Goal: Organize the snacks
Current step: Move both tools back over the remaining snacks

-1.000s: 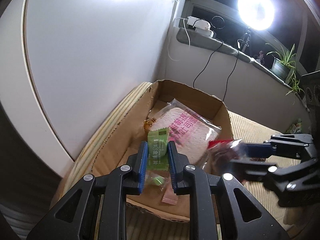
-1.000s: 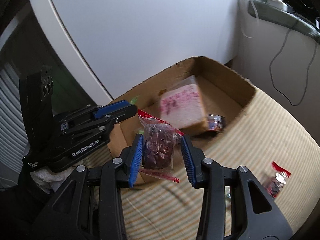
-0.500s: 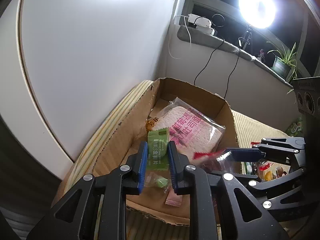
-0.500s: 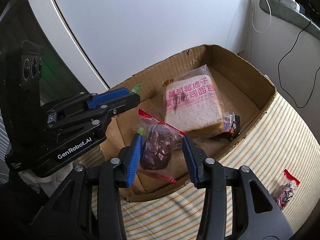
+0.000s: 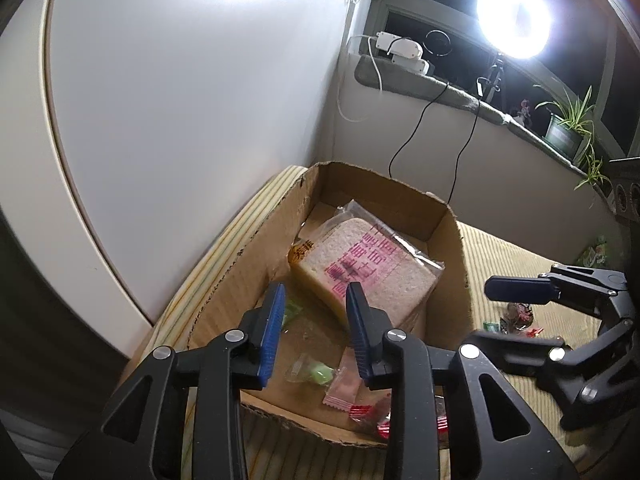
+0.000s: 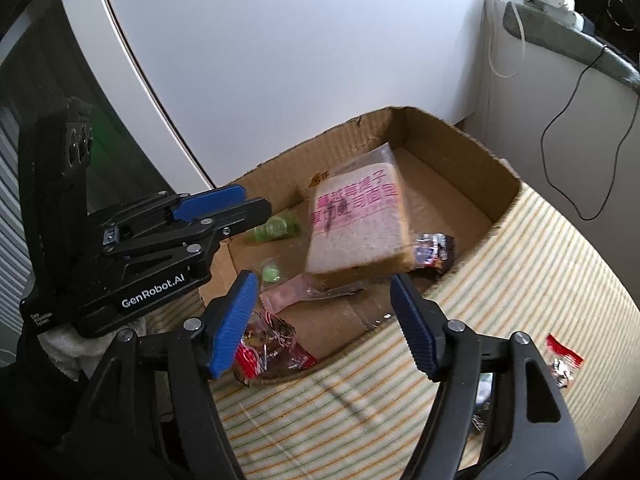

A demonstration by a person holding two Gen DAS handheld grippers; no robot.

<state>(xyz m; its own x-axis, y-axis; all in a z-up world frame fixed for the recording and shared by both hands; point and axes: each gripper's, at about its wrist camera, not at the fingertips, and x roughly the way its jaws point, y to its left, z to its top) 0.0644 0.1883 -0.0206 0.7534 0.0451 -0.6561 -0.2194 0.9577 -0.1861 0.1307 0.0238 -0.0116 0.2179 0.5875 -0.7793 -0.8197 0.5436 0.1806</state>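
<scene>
An open cardboard box (image 5: 384, 188) (image 6: 452, 136) sits on a striped cloth and holds a bagged bread slice (image 5: 360, 272) (image 6: 356, 224). My left gripper (image 5: 316, 300) (image 6: 256, 200) hovers over the box's near-left part. Its jaws are opening with nothing between them, and a green packet (image 5: 294, 310) (image 6: 276, 228) lies just below. My right gripper (image 6: 324, 284) (image 5: 486, 314) is over the box's front edge, also opening and empty. A red-trimmed bag of dark snacks (image 6: 268, 344) (image 5: 372, 416) lies in the front corner of the box.
A pink sachet (image 5: 344, 388), a green candy (image 5: 316, 372) and a dark wrapped snack (image 6: 434, 250) also lie in the box. Loose wrapped snacks (image 6: 564, 360) (image 5: 520, 314) lie on the cloth to the right. A white curved panel stands close behind, and a sill with cables runs past it.
Both grippers have opened. The green packet fell from the left jaws into the box. The red-trimmed bag dropped from the right jaws into the box's front corner.
</scene>
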